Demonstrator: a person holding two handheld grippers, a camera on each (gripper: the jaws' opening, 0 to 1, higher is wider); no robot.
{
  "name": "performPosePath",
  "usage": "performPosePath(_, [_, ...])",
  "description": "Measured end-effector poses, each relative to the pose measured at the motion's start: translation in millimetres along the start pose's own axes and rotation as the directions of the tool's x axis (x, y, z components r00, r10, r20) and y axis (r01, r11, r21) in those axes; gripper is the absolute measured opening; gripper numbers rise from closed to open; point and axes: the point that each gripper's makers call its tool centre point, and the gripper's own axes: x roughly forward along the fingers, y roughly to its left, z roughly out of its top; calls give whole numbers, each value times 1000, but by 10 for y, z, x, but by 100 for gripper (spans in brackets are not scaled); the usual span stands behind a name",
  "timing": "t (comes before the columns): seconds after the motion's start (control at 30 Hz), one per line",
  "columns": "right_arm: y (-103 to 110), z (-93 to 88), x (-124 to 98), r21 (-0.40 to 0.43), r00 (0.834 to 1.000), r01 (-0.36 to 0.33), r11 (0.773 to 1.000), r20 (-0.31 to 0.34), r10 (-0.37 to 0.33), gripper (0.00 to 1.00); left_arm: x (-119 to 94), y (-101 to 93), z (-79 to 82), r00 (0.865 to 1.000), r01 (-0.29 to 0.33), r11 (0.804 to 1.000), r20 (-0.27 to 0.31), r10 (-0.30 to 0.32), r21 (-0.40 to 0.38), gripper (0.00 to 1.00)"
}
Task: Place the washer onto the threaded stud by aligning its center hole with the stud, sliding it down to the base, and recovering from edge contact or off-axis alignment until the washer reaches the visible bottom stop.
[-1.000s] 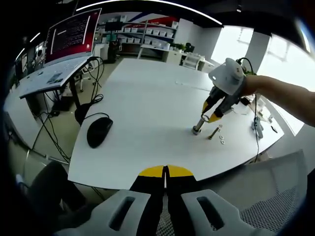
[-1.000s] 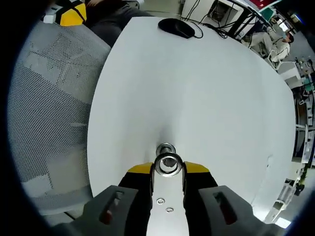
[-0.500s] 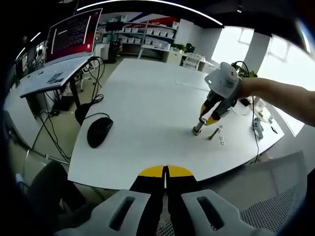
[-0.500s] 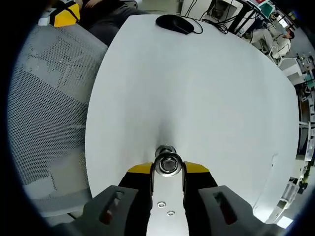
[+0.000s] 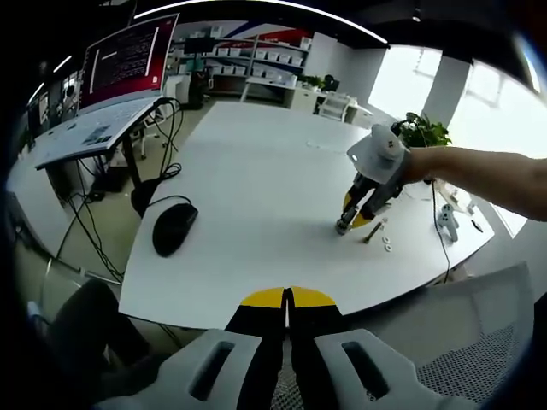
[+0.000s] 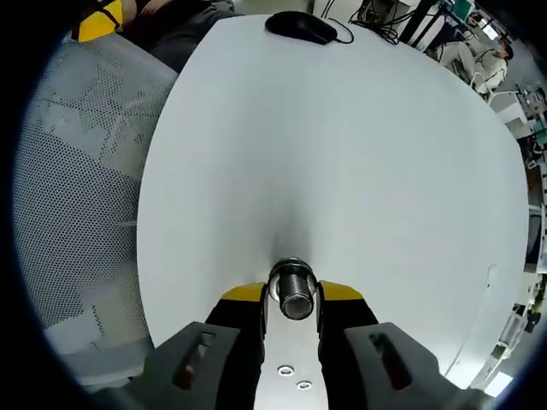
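Lower than a second ago, the right gripper [image 5: 355, 213] in the left gripper view has tipped down over the threaded stud [image 5: 343, 226], its yellow tips now close to the white table [image 5: 248, 188]. The stud stands upright toward the table's far right side; just right of it lie a loose bolt [image 5: 373, 231] and spare washers [image 5: 386, 243]. A black mouse [image 5: 173, 228] sits well apart at the near left edge. The left gripper [image 5: 287, 307] waits off the near edge, jaws pressed together with nothing between them.

In the right gripper view the stud [image 6: 294, 290] now shows its threads between the yellow tips, where earlier a smooth ring covered its top. The washer itself I cannot pick out; it looks to have gone down over the threads, though whether it has reached the base is hidden by the jaws. The right gripper [image 6: 291, 295] stands narrowly closed about the stud; whether it grips anything I cannot tell.

By my judgement the washer is a light, stiff, slippery steel ring, likely to snag on a thread when tilted. It is best taken by its outer rim on opposite sides and kept level.
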Motion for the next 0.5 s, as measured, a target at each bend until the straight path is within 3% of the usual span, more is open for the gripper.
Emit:
performPosePath(0.3, [-10, -44, 137, 42, 1000, -21, 999, 0, 21, 24, 0, 7, -6, 1000, -4, 1000, -3, 4, 2, 0])
performPosePath(0.5, [13, -40, 128, 20, 1000, 2, 1000, 23, -2, 25, 0, 5, -2, 1000, -1, 1000, 0, 1, 3, 0])
